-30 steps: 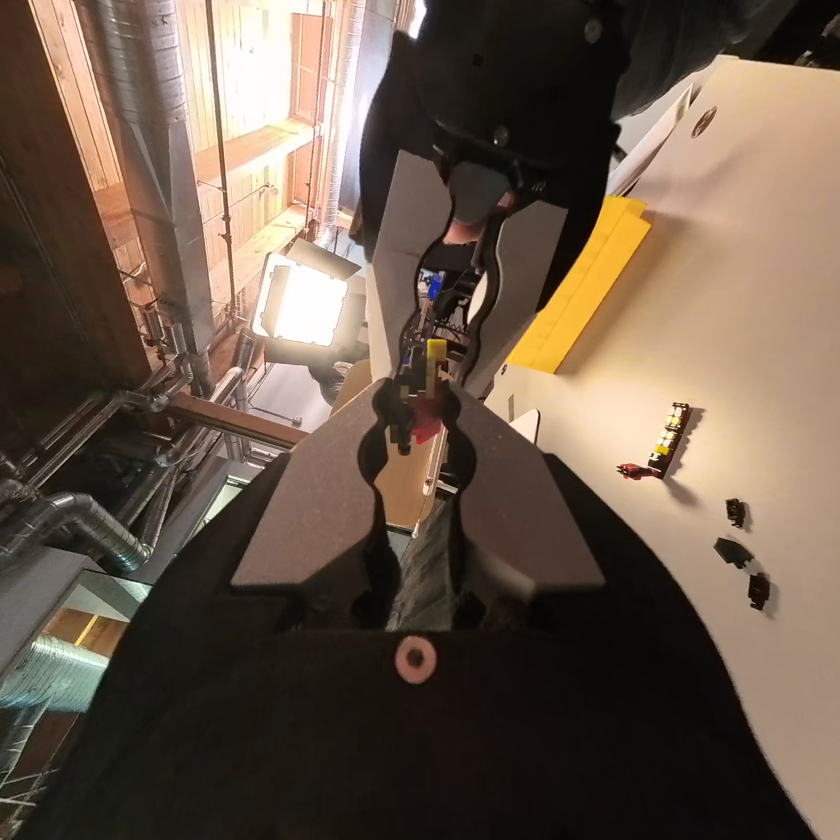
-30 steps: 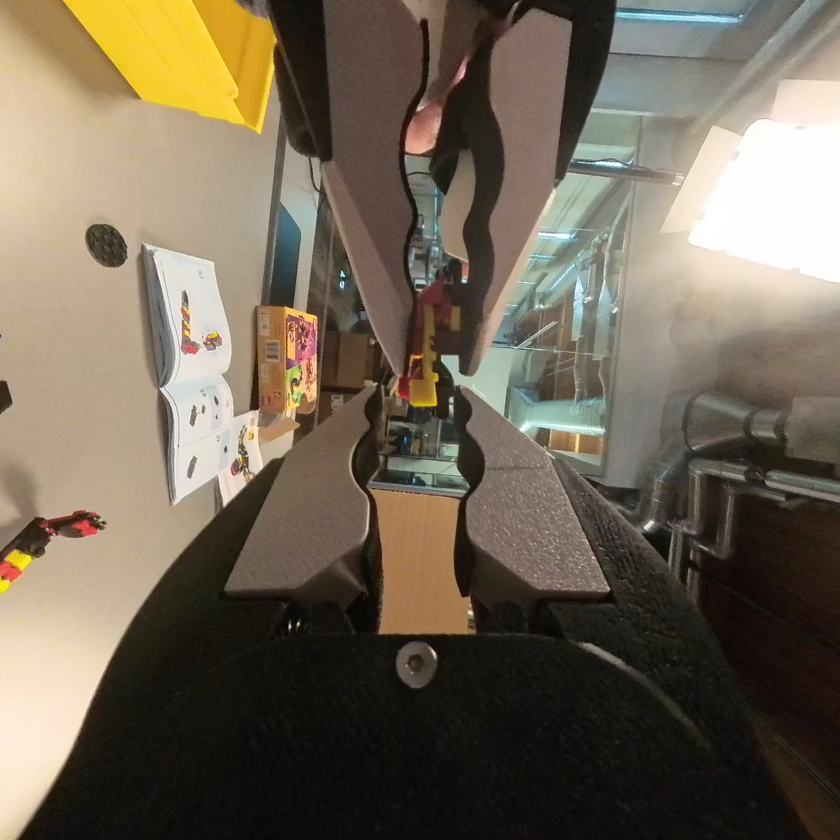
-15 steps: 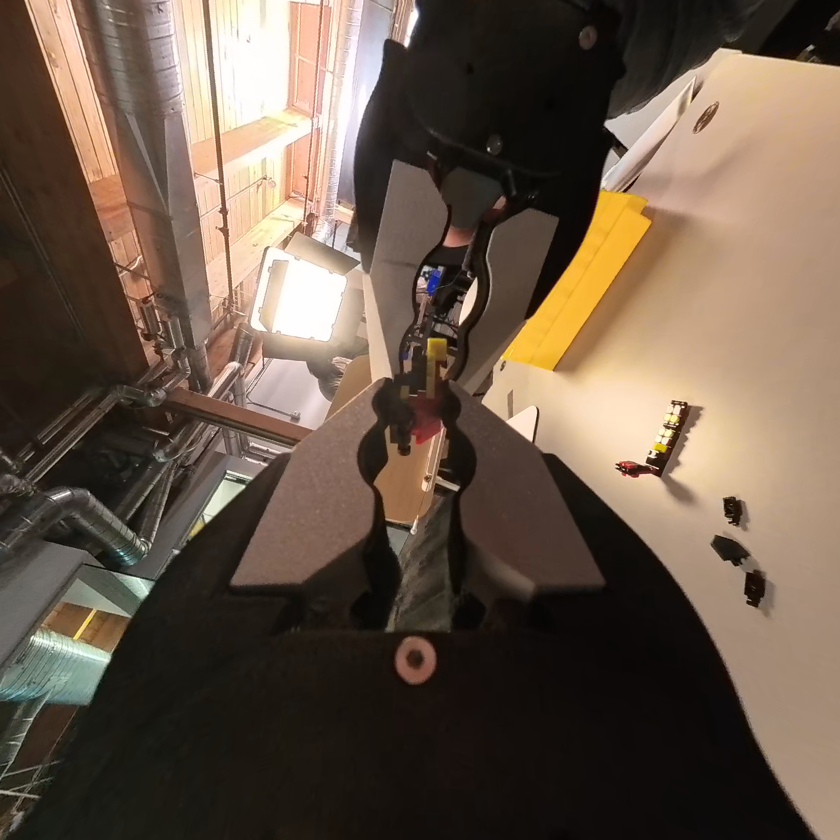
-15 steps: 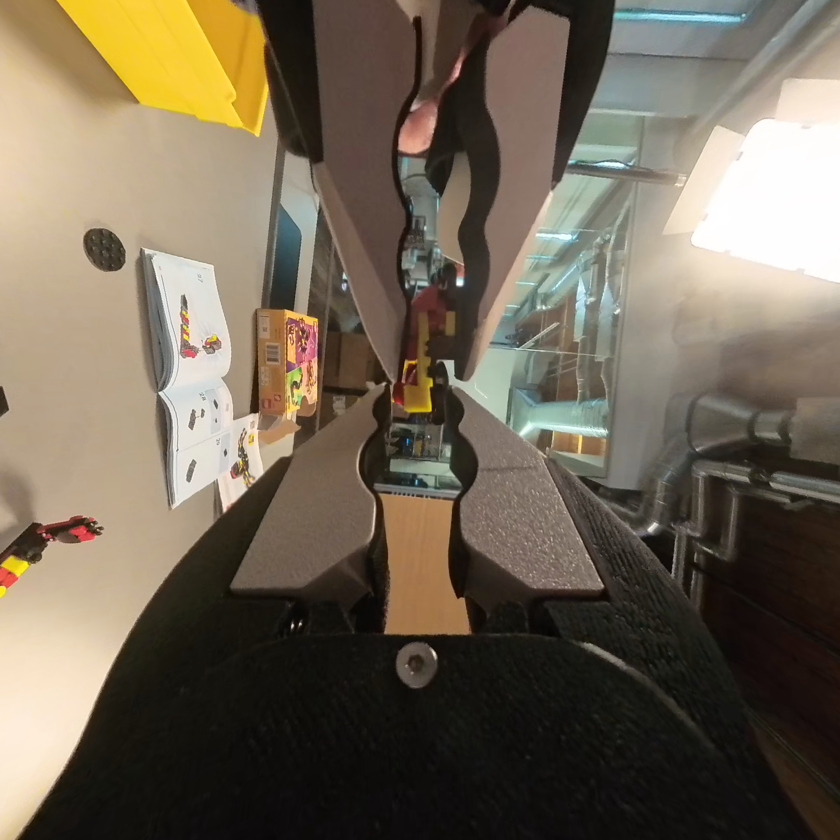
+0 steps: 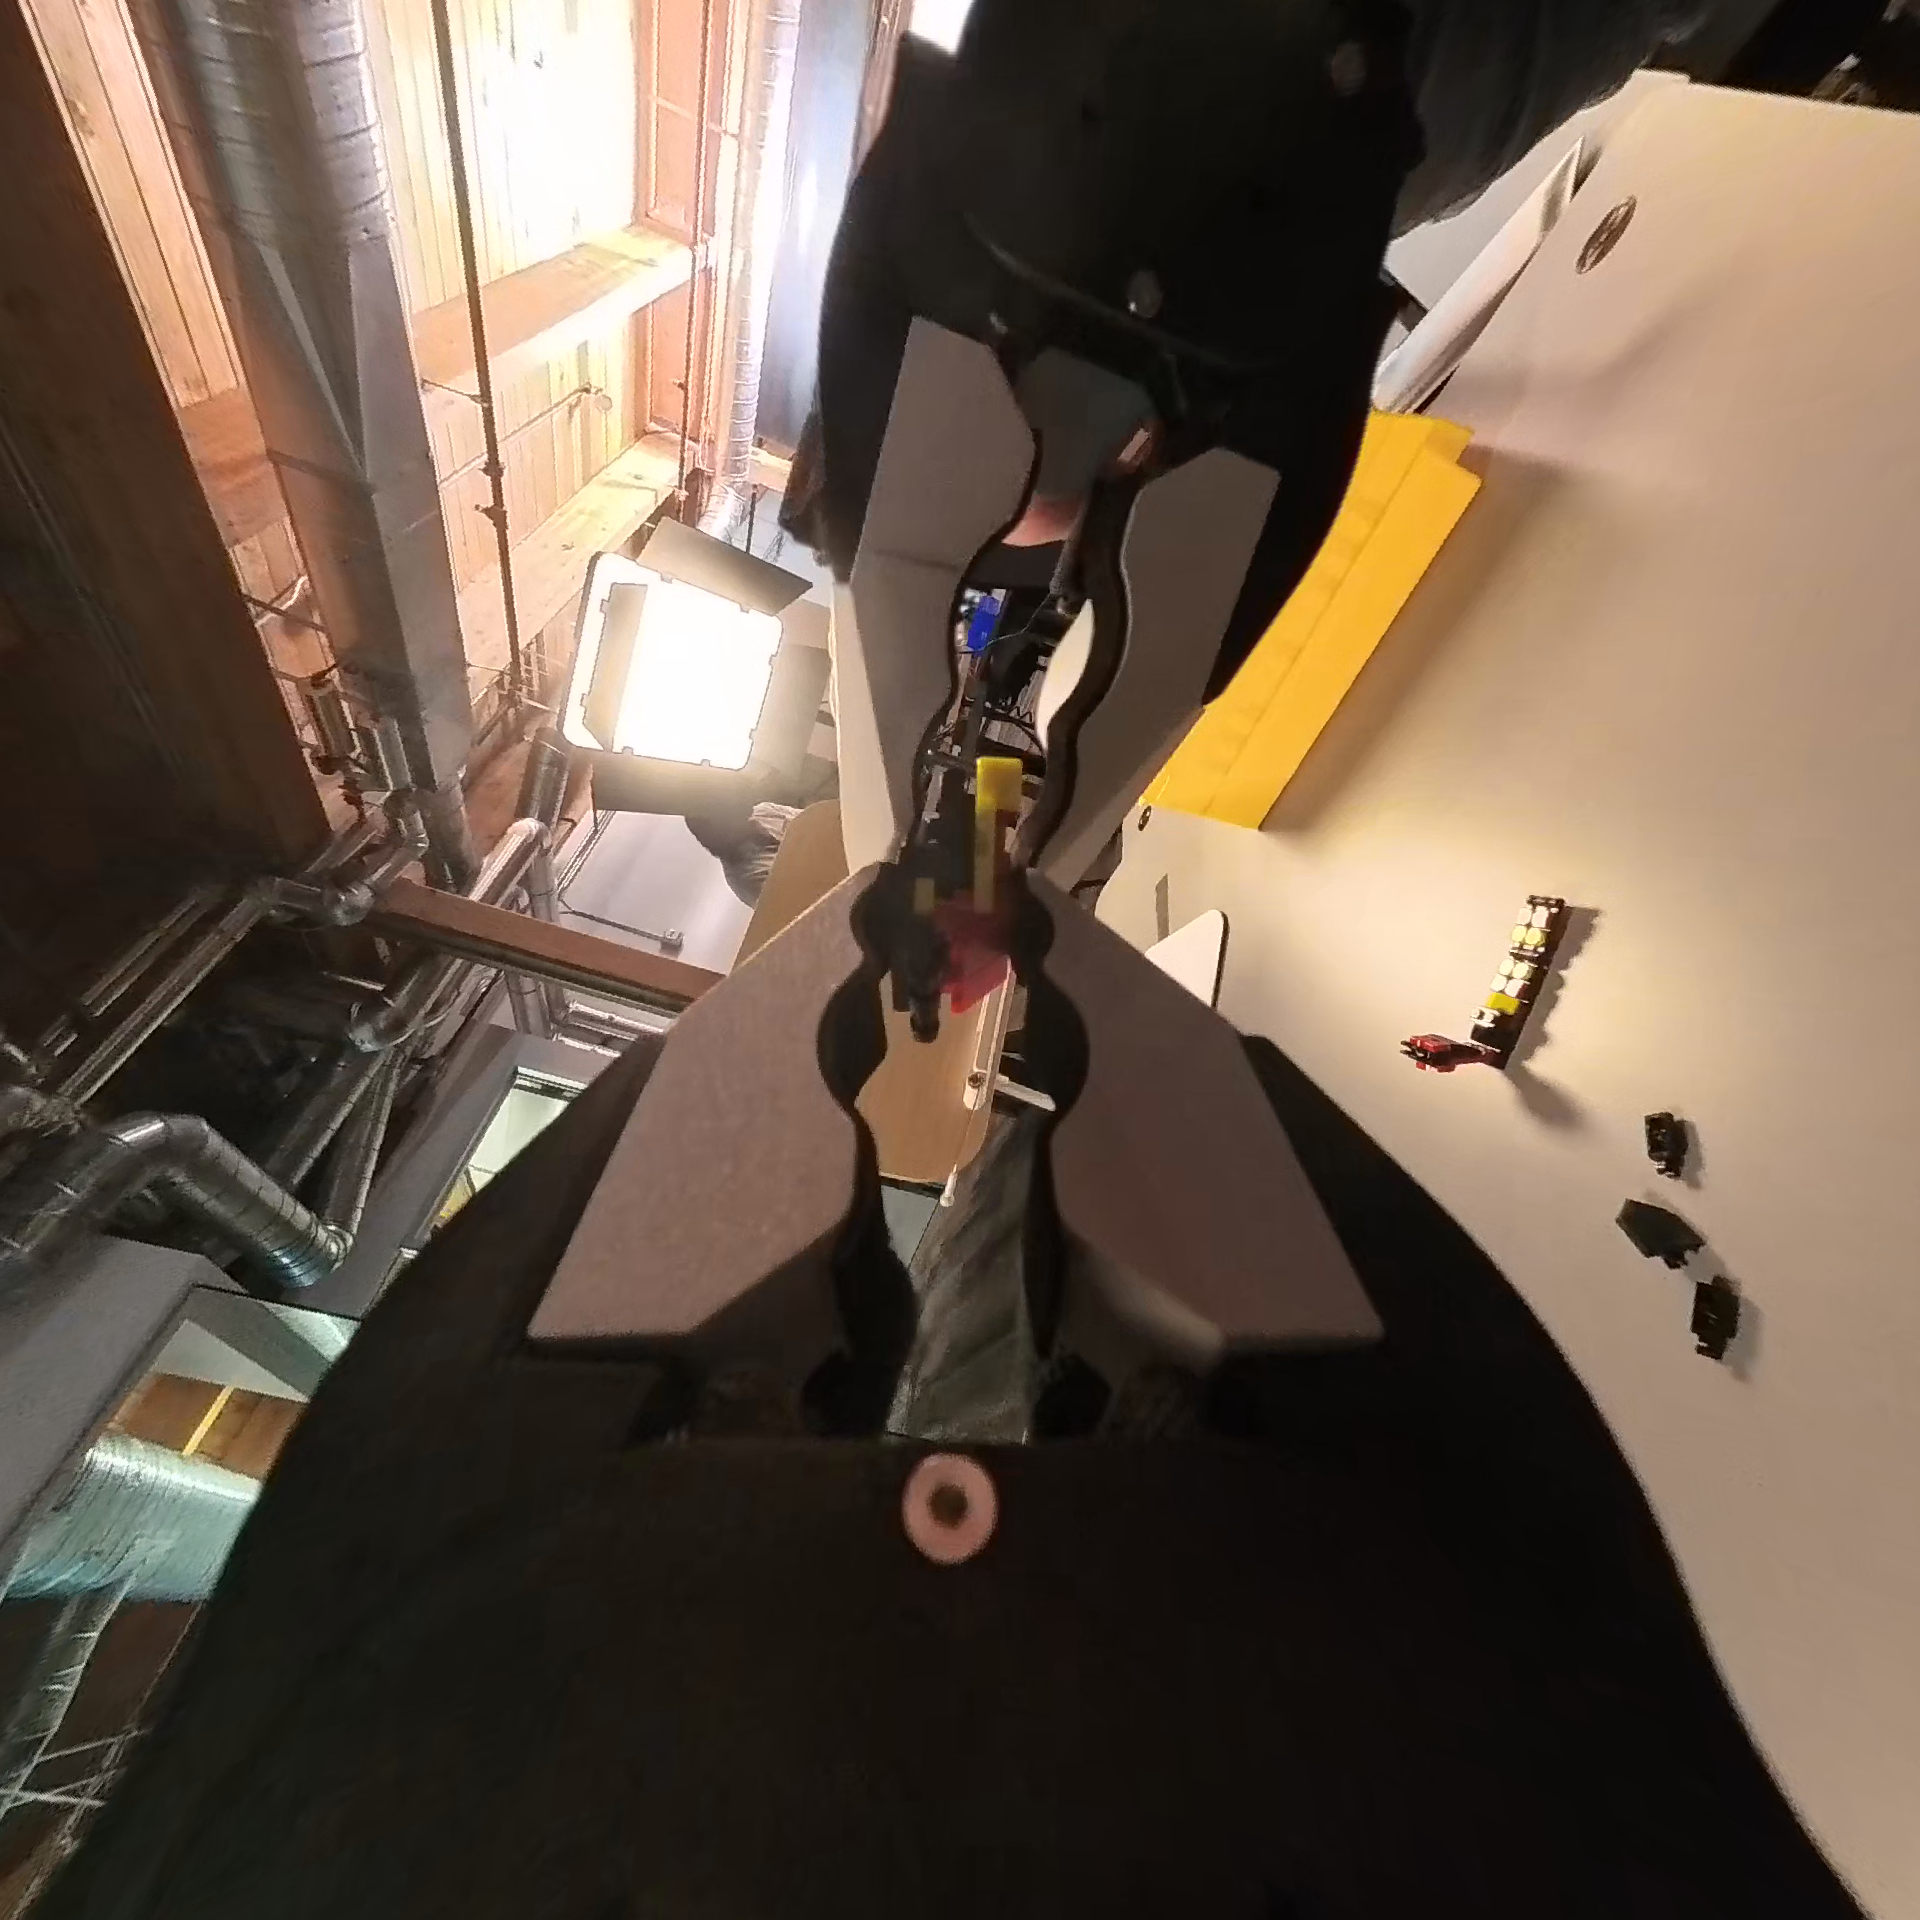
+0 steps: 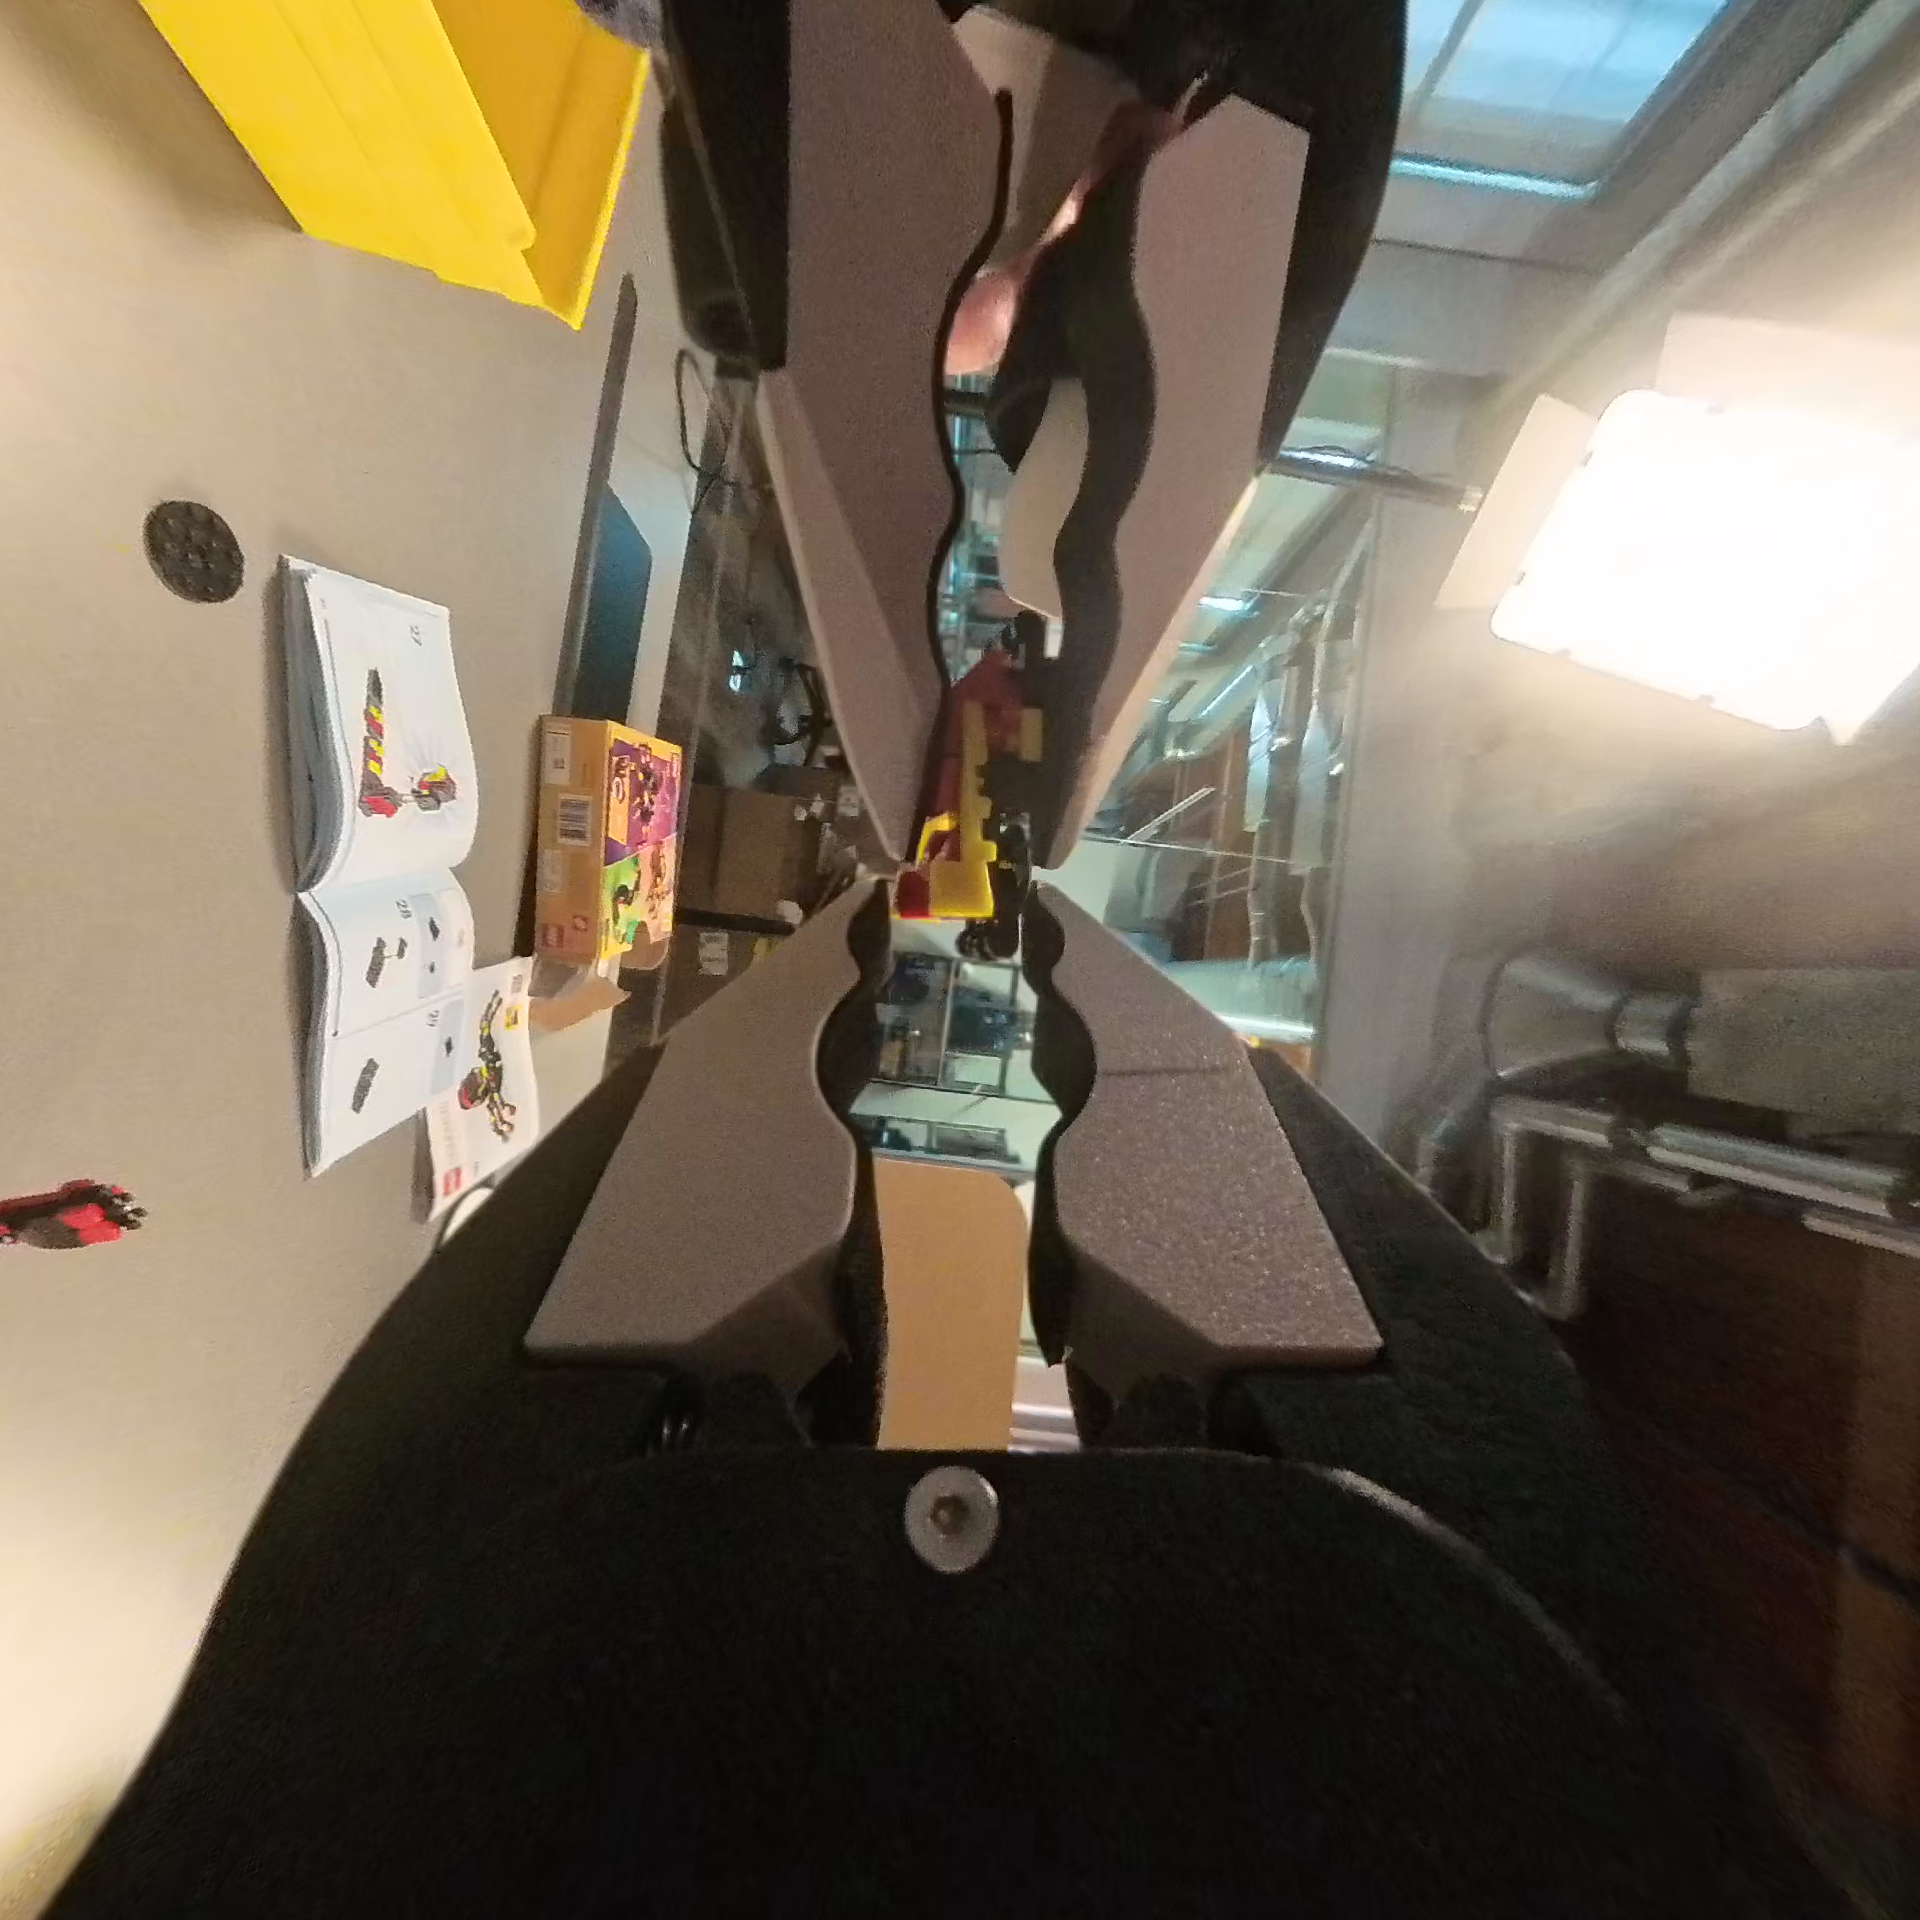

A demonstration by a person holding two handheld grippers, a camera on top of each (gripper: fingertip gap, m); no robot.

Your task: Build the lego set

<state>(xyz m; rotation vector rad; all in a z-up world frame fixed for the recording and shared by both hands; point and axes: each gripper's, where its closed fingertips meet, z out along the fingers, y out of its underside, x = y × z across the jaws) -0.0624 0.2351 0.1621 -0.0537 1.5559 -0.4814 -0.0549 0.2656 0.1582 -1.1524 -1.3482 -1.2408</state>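
Two sets of tongs meet tip to tip in mid-air, raised off the tabletop [image 5: 1714, 623], and between them you hold one small red, yellow and black lego assembly [image 5: 951, 914].

Nearest in the left wrist view, your left tongs [image 5: 951, 920] are clamped on the red and black end of the build. Just beyond, the right tongs [image 5: 987, 821] face you, closed around the yellow end. Holding it from opposite sides likely lets one side brace while the other presses a part home.

From the right wrist view, the right tongs [image 6: 961, 894] pinch the lego assembly [image 6: 971, 831] at their very tips, with the left tongs [image 6: 987, 748] gripping its far length.

Farther off on the tabletop wait spare parts, kept apart for easy picking: a studded strip sub-build [image 5: 1517, 966] and three loose black pieces [image 5: 1662, 1231]. An open instruction booklet [image 6: 379, 862] lies flat, probably for reference, beside the set's box [image 6: 608, 842]. A round black piece [image 6: 194, 551] and a yellow bin [image 6: 416, 135] sit farthest away.
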